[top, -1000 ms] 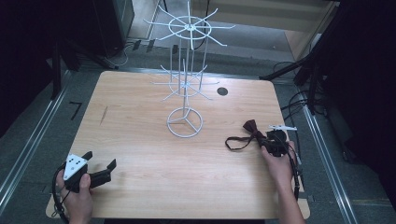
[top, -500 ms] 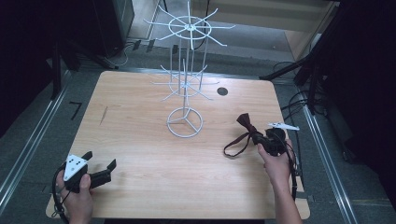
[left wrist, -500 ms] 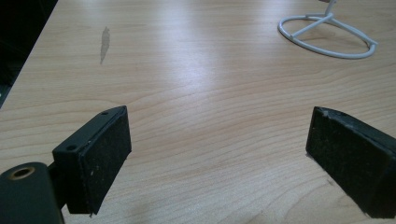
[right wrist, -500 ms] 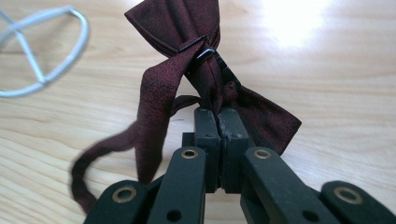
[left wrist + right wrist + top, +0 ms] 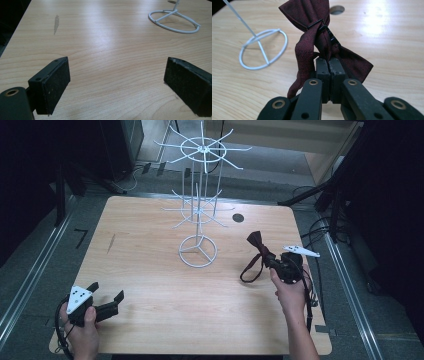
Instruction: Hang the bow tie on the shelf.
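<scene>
Beneath both grippers a pale wood-grain table [image 5: 150, 270] is spread, ringed by dark floor and cables. Ahead-left of the right gripper [image 5: 329, 65] a white wire rack [image 5: 199, 210] is stood. A maroon bow tie [image 5: 312, 15] is pinched in its closed jaws: judged light, limp, best gripped by the knot. The left gripper [image 5: 117, 82] is held spread, empty.

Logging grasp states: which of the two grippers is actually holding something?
The right gripper: its jaws are shut on the dark red bow tie. The left gripper has its jaws wide apart over bare table.
</scene>
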Motion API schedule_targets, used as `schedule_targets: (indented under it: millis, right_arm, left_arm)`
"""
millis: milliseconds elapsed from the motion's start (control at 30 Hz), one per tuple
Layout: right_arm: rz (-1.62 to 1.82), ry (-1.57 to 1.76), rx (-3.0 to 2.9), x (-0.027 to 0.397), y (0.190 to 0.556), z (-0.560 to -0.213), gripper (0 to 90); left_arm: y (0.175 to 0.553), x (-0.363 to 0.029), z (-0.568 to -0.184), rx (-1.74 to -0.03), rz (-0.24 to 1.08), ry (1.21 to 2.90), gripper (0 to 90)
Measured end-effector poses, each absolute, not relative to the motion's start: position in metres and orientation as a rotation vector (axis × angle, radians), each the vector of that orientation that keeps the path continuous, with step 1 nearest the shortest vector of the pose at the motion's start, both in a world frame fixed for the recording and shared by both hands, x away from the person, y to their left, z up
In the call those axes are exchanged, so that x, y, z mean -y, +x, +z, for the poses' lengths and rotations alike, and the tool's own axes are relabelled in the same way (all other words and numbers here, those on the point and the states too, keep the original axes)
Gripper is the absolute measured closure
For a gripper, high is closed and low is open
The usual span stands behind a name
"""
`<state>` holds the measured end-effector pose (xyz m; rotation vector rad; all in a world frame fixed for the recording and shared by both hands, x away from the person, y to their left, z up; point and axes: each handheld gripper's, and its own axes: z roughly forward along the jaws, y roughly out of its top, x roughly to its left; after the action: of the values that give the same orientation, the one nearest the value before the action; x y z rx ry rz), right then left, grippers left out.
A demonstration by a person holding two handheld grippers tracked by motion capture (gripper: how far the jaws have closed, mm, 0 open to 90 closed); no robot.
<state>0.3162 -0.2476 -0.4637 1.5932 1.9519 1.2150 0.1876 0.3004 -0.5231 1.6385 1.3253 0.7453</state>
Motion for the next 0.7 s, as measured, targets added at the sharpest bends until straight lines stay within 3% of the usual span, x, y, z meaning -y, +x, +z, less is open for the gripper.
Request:
schedule_targets:
  millis: [700]
  right_arm:
    - [1.323,1.531,-1.885,0.217,0.318,-0.426,89.4]
  left_arm:
    - [0.188,-0.301,-0.523,-1.326,0.738,1.639,7.3]
